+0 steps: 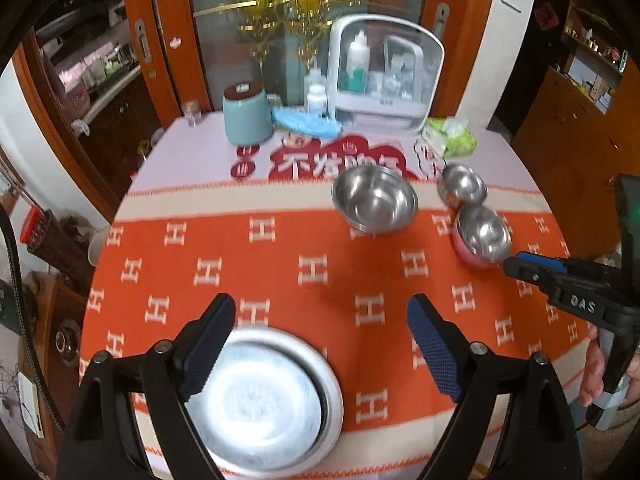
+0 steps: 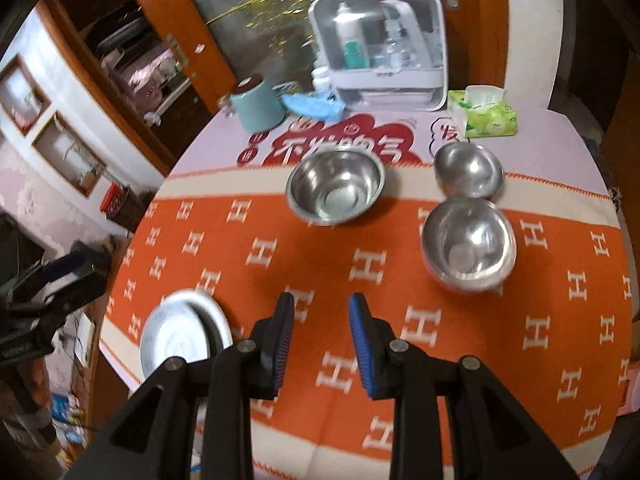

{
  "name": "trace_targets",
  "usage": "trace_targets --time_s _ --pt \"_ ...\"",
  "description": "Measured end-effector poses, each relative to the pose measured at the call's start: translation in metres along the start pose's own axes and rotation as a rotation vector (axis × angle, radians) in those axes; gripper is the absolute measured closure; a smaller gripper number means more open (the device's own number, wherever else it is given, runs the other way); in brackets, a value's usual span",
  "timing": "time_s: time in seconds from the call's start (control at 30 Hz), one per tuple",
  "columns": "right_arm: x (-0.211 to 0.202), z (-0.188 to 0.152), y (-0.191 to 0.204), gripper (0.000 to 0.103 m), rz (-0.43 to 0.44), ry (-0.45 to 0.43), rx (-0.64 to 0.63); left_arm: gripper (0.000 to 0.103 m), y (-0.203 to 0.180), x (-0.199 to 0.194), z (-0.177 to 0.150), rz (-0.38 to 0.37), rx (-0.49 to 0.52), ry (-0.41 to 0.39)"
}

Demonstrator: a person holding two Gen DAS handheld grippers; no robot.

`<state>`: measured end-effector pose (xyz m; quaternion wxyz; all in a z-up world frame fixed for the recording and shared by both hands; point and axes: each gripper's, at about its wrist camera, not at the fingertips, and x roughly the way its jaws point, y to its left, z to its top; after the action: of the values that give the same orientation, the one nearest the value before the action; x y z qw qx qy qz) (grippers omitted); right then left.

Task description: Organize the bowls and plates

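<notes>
Covering the bench (image 1: 304,280), an orange cloth (image 2: 500,344) patterned with white H letters, with a red-and-white printed mat lying at the far end. Sitting at the near left edge, a steel plate (image 1: 268,400) (image 2: 180,332), partly under the left gripper (image 1: 320,336), whose blue-padded fingers (image 1: 434,356) are spreading wide and holding nothing. Resting near the middle, a large steel bowl (image 1: 374,200) (image 2: 336,186); standing to its right, a small steel bowl (image 1: 464,182) (image 2: 468,170), and just nearer, a pink-sided bowl (image 1: 482,236) (image 2: 468,240). Hovering over bare cloth, the right gripper (image 2: 320,344), fingers (image 2: 362,344) narrowly parted and gripping nothing. Lining the far edge, a teal canister (image 1: 246,114), a white storage case (image 1: 386,76) and a green tissue pack (image 2: 486,114).
</notes>
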<state>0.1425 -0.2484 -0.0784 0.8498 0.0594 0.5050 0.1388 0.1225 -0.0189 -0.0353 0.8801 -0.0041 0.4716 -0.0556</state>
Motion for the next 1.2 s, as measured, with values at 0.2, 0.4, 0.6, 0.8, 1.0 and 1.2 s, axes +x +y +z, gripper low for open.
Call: trace_targets --time_s 0.2,0.4,0.6,0.8,1.0,1.2 --pt "0.030 0.049 -0.027 0.074 0.015 -0.020 0.074 0.013 -0.008 0.032 0.046 0.038 0.015 -0.043" --pt "0.088 0.088 -0.054 0.074 0.003 0.037 0.158 0.013 -0.001 0.124 0.095 -0.005 -0.041 0.036" --pt "0.148 0.109 -0.082 0.074 -0.001 0.124 0.257 0.013 0.006 0.220 0.115 -0.047 -0.097 0.161" --pt "0.189 0.114 -0.092 0.074 -0.007 0.181 0.296 0.015 0.009 0.289 0.118 -0.076 -0.129 0.238" --pt "0.214 0.114 -0.091 0.075 -0.012 0.210 0.297 0.034 0.003 0.323 0.120 -0.138 -0.125 0.298" --pt "0.227 0.113 -0.088 0.094 -0.029 0.227 0.288 0.086 -0.008 0.346 0.117 -0.185 -0.071 0.367"
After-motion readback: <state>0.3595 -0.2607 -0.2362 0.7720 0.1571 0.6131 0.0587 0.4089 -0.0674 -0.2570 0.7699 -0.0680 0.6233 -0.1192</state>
